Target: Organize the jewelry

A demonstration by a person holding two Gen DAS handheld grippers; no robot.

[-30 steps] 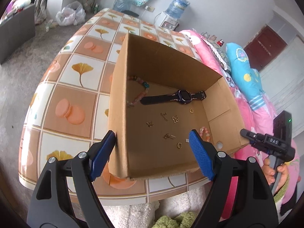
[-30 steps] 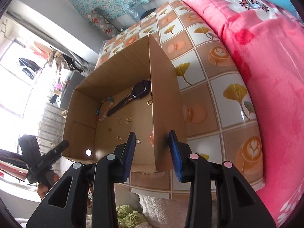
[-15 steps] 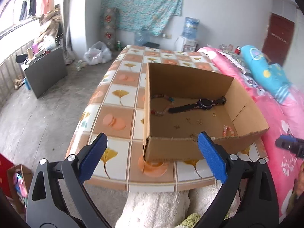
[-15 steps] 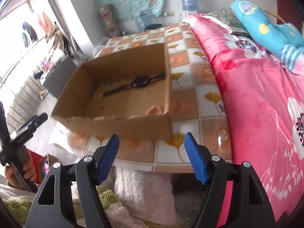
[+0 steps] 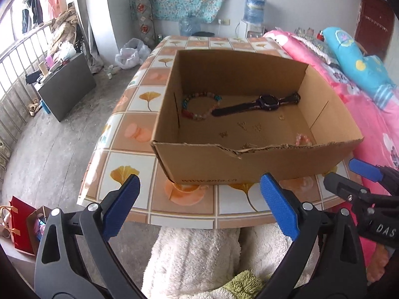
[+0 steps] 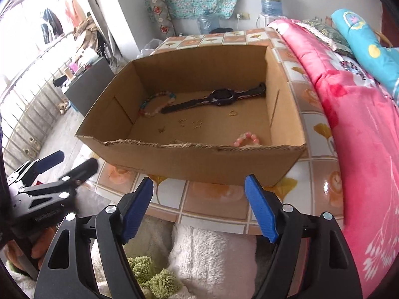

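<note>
cardboard box (image 5: 251, 167) straight ahead of both grippers on the tiled table (image 5: 139, 114); light, stiff-walled, torn near rim. inside, toward the far wall, black watch (image 5: 264, 103): rigid body, floppy strap, best pinched across the case. to its left, beaded bracelet (image 5: 199, 107), slack and rolling. nearer, pink bead ring (image 6: 247, 138). tiny gold charms (image 6: 197, 124), slippery, hard to pinch. left gripper (image 5: 199, 204) spread wide, empty. right gripper (image 6: 199, 206) just been opening, nothing between.

Pink quilt (image 6: 354, 124) beside tiled table (image 6: 212, 204); water dispenser (image 5: 253, 12) behind.
</note>
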